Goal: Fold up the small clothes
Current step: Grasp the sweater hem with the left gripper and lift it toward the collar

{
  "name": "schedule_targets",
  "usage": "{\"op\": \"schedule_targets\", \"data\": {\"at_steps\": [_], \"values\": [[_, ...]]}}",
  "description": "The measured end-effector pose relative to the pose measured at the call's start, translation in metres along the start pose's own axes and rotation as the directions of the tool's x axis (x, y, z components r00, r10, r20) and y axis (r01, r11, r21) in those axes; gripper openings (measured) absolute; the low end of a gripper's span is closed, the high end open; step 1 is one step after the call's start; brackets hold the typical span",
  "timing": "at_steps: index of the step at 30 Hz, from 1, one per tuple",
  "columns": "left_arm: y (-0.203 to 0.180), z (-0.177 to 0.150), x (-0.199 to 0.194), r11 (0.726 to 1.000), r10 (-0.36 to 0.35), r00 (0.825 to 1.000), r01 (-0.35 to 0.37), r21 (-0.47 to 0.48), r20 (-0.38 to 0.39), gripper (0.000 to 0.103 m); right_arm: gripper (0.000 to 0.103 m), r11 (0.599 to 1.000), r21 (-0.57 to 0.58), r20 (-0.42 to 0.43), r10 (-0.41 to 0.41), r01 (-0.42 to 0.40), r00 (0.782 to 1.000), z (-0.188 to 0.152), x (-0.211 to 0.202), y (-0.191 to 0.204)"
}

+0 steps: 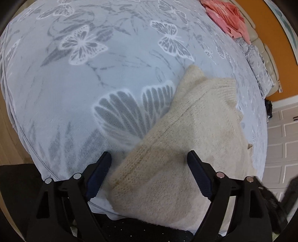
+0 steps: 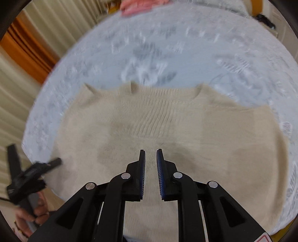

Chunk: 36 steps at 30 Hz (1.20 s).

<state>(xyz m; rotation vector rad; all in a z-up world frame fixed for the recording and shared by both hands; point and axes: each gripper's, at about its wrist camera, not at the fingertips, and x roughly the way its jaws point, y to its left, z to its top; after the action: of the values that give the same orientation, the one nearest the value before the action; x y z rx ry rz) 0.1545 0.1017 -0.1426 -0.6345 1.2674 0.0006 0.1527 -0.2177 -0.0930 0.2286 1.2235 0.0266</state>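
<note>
Lying flat on the bed (image 1: 78, 115): cream sweater (image 2: 186, 134), unfolded. Left gripper (image 1: 149, 163) fingers spread over its near corner; right gripper (image 2: 150, 158) fingers narrowly parted above its middle, gripping nothing. Next: pinch an edge, fold inward.

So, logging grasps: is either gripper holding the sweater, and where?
No. The left gripper is open over the sweater edge; the right gripper holds nothing.

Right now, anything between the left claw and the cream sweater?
Nothing visible. The left claw is open with the cream sweater directly between its fingers, near the garment's edge on the butterfly bedspread. The pink garment lies far off.
</note>
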Motion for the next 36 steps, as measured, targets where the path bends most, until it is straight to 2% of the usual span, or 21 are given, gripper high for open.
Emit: {"op": "schedule_targets", "data": {"at_steps": [2, 4, 6, 7, 8, 9, 11, 13, 17, 21, 25, 28, 31, 36], "values": [[0.0, 0.001, 0.001, 1.0, -0.021, 1.0, 0.021, -0.007, -0.001, 0.086, 0.014, 0.999, -0.013, -0.068, -0.036, 0.035, 0.997, -0.002, 0.031, 0.0], [0.001, 0.002, 0.001, 1.0, -0.023, 1.0, 0.023, -0.008, -0.002, 0.086, 0.013, 0.999, -0.026, -0.038, -0.042, 0.041, 0.998, -0.006, 0.038, 0.0], [-0.001, 0.002, 0.0, 1.0, -0.005, 1.0, 0.005, -0.001, 0.001, 0.081, 0.013, 0.999, -0.004, -0.036, -0.038, 0.038, 0.999, -0.006, 0.037, -0.001], [-0.001, 0.001, -0.003, 1.0, 0.009, 1.0, -0.009, 0.003, 0.008, 0.064, 0.013, 0.999, -0.009, -0.036, -0.039, 0.039, 0.999, -0.006, 0.037, -0.001], [-0.005, 0.002, -0.006, 0.999, -0.026, 0.999, 0.026, 0.025, 0.018, 0.026, 0.013, 0.999, -0.021, -0.034, -0.04, 0.04, 0.999, -0.007, 0.037, 0.0], [-0.007, 0.003, -0.008, 0.995, -0.09, 0.996, 0.09, 0.034, -0.002, 0.017, 0.013, 0.999, -0.024, -0.034, -0.037, 0.037, 0.999, -0.007, 0.036, -0.001], [-0.015, 0.007, -0.018, 0.993, -0.117, 0.993, 0.117, 0.005, 0.008, 0.012, 0.013, 1.0, -0.012, -0.035, -0.022, 0.021, 0.999, -0.006, 0.037, -0.004], [-0.025, 0.009, -0.031, 0.985, -0.174, 0.984, 0.174, 0.002, 0.028, 0.01, 0.011, 1.0, 0.007, -0.031, -0.005, 0.005, 1.0, -0.009, 0.036, -0.008], [-0.071, 0.007, -0.071, 0.957, -0.284, 0.956, 0.278, 0.081, 0.078, 0.009, 0.01, 1.0, 0.023, -0.019, 0.016, -0.015, 1.0, -0.009, 0.035, -0.011], [-0.112, -0.001, -0.094, 0.935, -0.341, 0.934, 0.325, 0.14, 0.104, 0.009, 0.01, 0.999, 0.03, -0.022, 0.028, -0.027, 0.999, -0.01, 0.035, -0.012], [-0.118, -0.008, -0.093, 0.946, -0.307, 0.945, 0.29, 0.143, 0.113, 0.009, 0.01, 0.999, 0.022, -0.029, 0.034, -0.033, 0.999, -0.008, 0.032, -0.012], [-0.097, -0.006, -0.086, 0.964, -0.257, 0.96, 0.245, 0.106, 0.11, 0.009, 0.011, 0.996, 0.053, -0.014, 0.065, -0.064, 0.998, -0.007, 0.014, -0.017], [-0.073, -0.006, -0.08, 0.977, -0.206, 0.972, 0.197, 0.086, 0.111, 0.009, 0.011, 0.993, 0.072, 0.036, 0.086, -0.088, 0.996, -0.01, -0.009, -0.025], [-0.038, 0.002, -0.062, 0.988, -0.155, 0.984, 0.153, 0.028, 0.093, 0.009, 0.013, 0.997, 0.079, -0.001, 0.02, -0.02, 1.0, -0.013, 0.0, -0.036]]}}
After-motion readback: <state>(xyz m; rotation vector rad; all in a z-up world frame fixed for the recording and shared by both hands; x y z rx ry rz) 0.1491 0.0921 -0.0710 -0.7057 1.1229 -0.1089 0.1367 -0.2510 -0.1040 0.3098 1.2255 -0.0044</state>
